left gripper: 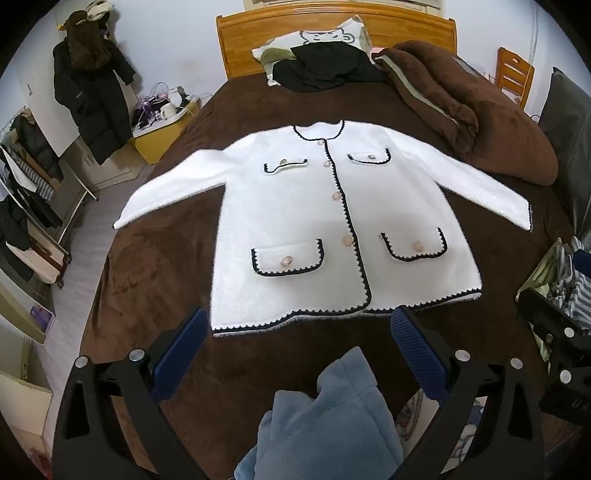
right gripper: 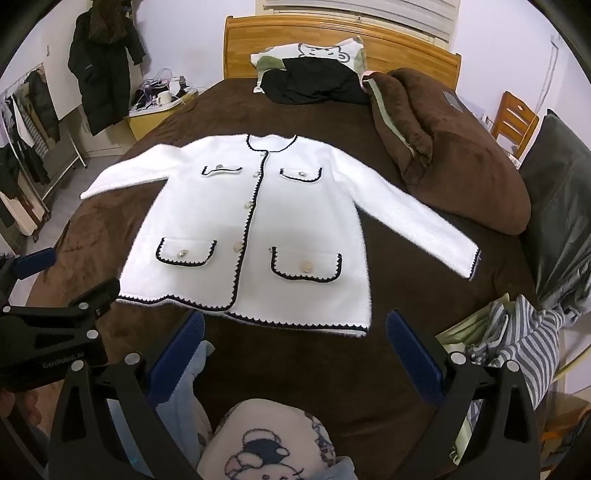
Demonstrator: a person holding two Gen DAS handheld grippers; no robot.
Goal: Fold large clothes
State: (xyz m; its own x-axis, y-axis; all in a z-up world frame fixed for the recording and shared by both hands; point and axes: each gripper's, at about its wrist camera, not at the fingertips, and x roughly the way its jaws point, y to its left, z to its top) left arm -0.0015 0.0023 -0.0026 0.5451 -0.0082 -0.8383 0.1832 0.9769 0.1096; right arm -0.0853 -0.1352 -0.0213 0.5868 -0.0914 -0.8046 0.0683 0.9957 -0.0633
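Note:
A white fluffy cardigan (left gripper: 295, 206) with black scalloped trim, four pockets and a buttoned front lies flat and face up on the brown bed (left gripper: 155, 280), both sleeves spread out. It also shows in the right wrist view (right gripper: 229, 221). My left gripper (left gripper: 299, 325) is open and empty, just short of the hem, near its middle. My right gripper (right gripper: 295, 325) is open and empty, just short of the hem's right part. The left gripper also shows at the left edge of the right wrist view (right gripper: 55, 299).
A rolled brown duvet (left gripper: 461, 110) lies at the bed's right. A black garment (left gripper: 325, 66) lies on the pillow by the wooden headboard (left gripper: 332, 22). Striped clothes (right gripper: 517, 343) are heaped at the right edge. A light blue fleece garment (left gripper: 332, 413) is below the grippers.

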